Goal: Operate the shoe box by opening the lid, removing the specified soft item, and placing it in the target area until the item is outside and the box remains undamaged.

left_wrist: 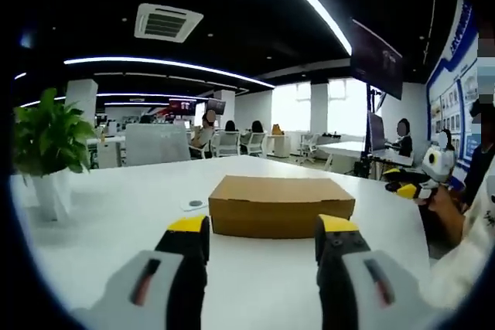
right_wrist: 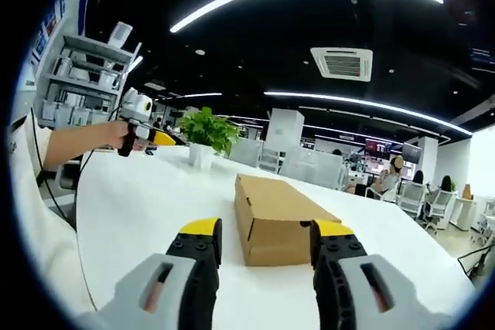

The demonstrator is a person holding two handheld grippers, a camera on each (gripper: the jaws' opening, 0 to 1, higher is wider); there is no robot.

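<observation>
A closed brown cardboard box [left_wrist: 281,205] sits on a white counter [left_wrist: 116,229] in an open office, lid flat and shut. The left gripper [left_wrist: 263,241] hovers just short of the box's long side, its yellow-tipped jaws spread apart and holding nothing. The right gripper [right_wrist: 264,245] faces one short end of the box [right_wrist: 277,222] from near, jaws likewise spread and empty. In the right gripper view, the left gripper [right_wrist: 155,138] shows held out in a hand at the far left; in the left gripper view, the right gripper [left_wrist: 414,183] appears at the right edge. A plant [left_wrist: 48,141] in a white pot stands on the counter well apart from the box. By my judgement nothing is done yet: the lid must be opened, the soft item lifted out and set down. The item is hidden inside, and no target area can be made out.
</observation>
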